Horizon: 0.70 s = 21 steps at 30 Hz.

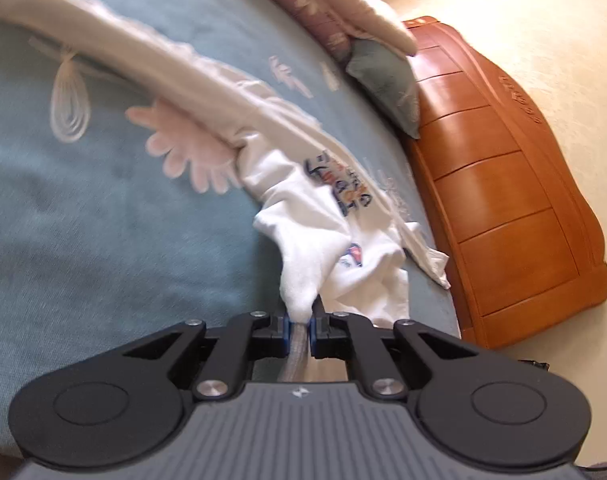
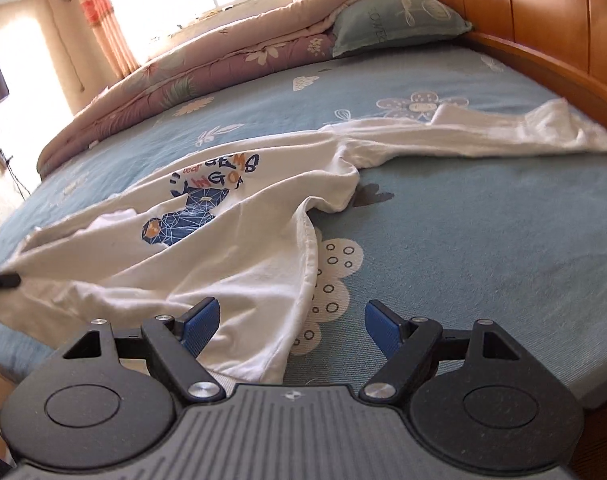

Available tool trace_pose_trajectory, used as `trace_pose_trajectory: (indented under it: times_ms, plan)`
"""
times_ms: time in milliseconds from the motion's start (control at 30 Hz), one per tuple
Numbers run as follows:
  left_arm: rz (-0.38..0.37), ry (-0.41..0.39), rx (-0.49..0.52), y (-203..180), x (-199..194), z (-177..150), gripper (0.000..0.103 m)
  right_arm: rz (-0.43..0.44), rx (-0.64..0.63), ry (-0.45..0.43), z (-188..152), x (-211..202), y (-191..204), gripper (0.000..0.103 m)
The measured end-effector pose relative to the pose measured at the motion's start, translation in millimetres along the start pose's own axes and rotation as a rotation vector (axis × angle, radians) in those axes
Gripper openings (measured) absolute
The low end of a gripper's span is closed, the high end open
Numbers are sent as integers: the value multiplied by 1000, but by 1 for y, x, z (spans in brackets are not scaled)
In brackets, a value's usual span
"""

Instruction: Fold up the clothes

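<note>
A white long-sleeved shirt [image 2: 239, 232] with a blue and orange print lies crumpled across the blue bed sheet [image 2: 483, 216]. One sleeve [image 2: 503, 132] stretches toward the headboard. My left gripper [image 1: 300, 322] is shut on a bunched edge of the shirt [image 1: 323, 240] and holds it pulled taut. It shows at the far left of the right wrist view [image 2: 3, 280]. My right gripper [image 2: 290, 326] is open, low over the sheet, with the shirt's near hem [image 2: 271, 360] lying between its fingers.
A folded quilt [image 2: 207, 68] and a teal pillow [image 2: 391, 20] lie at the far side of the bed. A wooden headboard [image 2: 523, 20] runs along the right; it also shows in the left wrist view [image 1: 503, 200]. A window with curtains is behind.
</note>
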<state>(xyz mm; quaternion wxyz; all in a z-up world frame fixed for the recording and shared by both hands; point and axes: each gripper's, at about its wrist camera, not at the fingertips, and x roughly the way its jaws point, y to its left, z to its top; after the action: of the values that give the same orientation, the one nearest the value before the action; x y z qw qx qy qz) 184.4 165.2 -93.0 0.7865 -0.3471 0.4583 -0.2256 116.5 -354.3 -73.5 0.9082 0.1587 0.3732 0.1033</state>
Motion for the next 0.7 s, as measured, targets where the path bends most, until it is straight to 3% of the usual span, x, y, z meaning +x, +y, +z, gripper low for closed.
trace_pose_trajectory:
  times_ms: [67,167,367,400,500,700]
  plan:
    - [24,20,-35,12,8,-4,7,75,91,33,-3,11,-14,82]
    - [46,39,-78,27,20,-7,7,132,166,90,-12,31,-25,69]
    - [74,54,-85,35,27,-6,7,234,271,92,-18,49,-36,49]
    - [79,53,-79,34,27,-6,7,243,282,89,-18,54,-36,43]
    - [76,41,-47,23,23,-5,7,214,258,123,-17,64,-29,6]
    - [48,4,22,-10,-6,-10,7,215,111,124,2,40,-13,6]
